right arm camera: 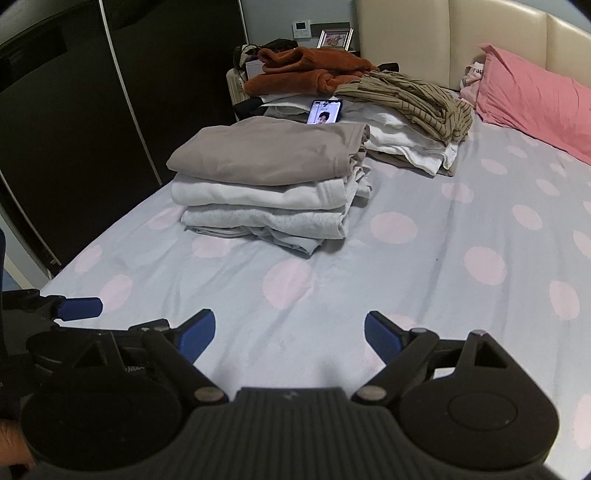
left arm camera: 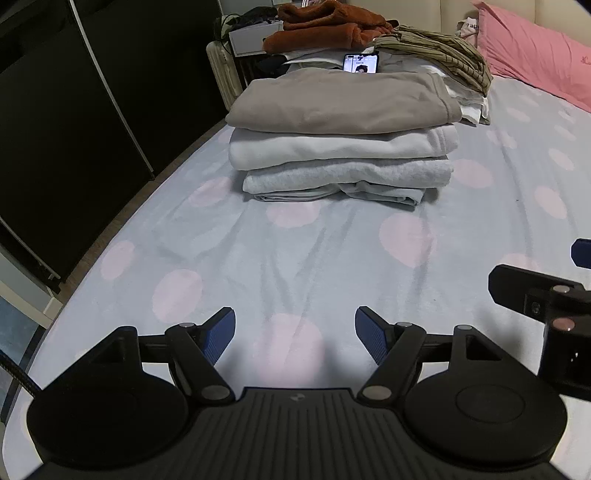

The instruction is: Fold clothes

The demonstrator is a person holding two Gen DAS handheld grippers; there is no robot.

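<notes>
A stack of folded clothes (left arm camera: 343, 144) (right arm camera: 269, 188) rests on the bed, a taupe piece on top, white and grey ones beneath. Behind it lies a loose heap: a striped olive garment (left arm camera: 439, 51) (right arm camera: 410, 96) over white items, and a rust fleece (left arm camera: 328, 27) (right arm camera: 306, 72). My left gripper (left arm camera: 294, 334) hovers open over bare sheet well short of the stack, nothing between its blue pads. My right gripper (right arm camera: 289, 338) is likewise open and empty, beside the left one; part of it shows at the left wrist view's right edge (left arm camera: 546, 295).
The bed sheet (left arm camera: 332, 258) (right arm camera: 424, 258) is pale blue with pink dots. A lit phone (left arm camera: 361, 63) (right arm camera: 325, 112) leans behind the stack. A pink pillow (left arm camera: 535, 55) (right arm camera: 535, 99) lies at the cream headboard (right arm camera: 443, 40). Dark wardrobe doors (left arm camera: 74, 129) run along the left bed edge.
</notes>
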